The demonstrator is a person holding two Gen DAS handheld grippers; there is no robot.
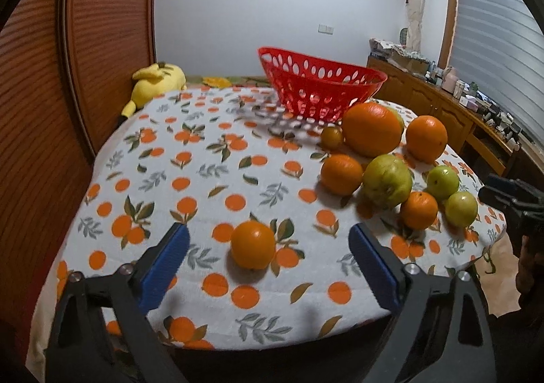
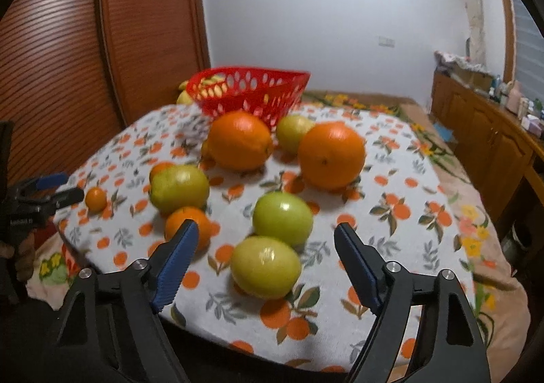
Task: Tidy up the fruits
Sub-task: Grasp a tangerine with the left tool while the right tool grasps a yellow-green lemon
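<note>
quick tally from my feed, counted across both wrist cams:
- orange fruits (image 1: 372, 129): 6 total. 2 big, 3 medium, 1 tiny (image 1: 331, 137)
- green fruits (image 1: 387, 184): 4. one half hidden behind big orange on left cam, clear on right cam (image 2: 292, 131)
- red basket (image 1: 319, 94): 1
- yellow plush toy (image 1: 154, 82): 1
so I get 10 fruits on patterned cloth (image 1: 204, 172)

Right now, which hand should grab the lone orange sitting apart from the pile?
Left. The left hand-held gripper is open with the lone orange right between its fingers. The right hand-held gripper is lined up on a green fruit instead.
</note>
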